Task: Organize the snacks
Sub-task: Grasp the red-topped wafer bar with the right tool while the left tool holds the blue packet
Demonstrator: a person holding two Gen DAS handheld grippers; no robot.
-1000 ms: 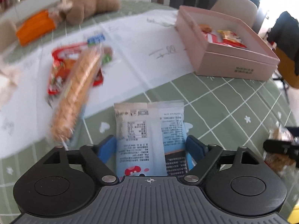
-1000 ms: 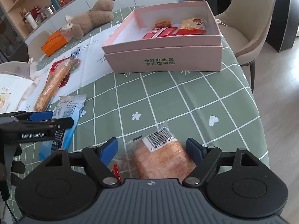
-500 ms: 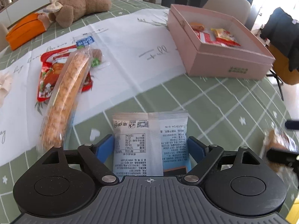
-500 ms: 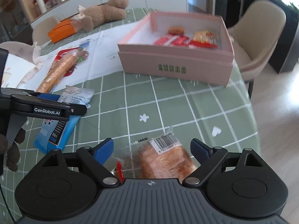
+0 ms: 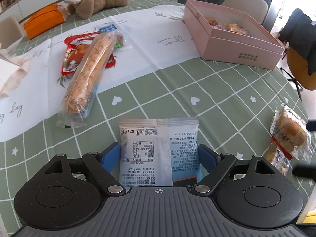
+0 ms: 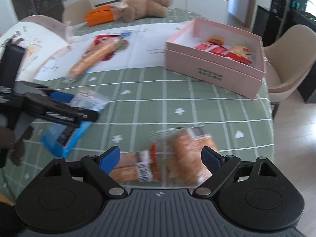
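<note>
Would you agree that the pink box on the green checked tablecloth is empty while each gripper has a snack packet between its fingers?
Not quite: the pink box is not empty. The right wrist view shows red and yellow snack packets already lying inside it. The rest stands: it sits on the green checked tablecloth, and the left gripper and right gripper each have a packet between their fingers.

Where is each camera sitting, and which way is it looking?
Left wrist: rides the left gripper, looking down its fingers at the blue-white snack packet between them.
Right wrist: rides the right gripper, looking down at the clear-wrapped bread packet; the left gripper and a hand show at its left.
Shared: both face the pink box across the green checked tablecloth.
</note>
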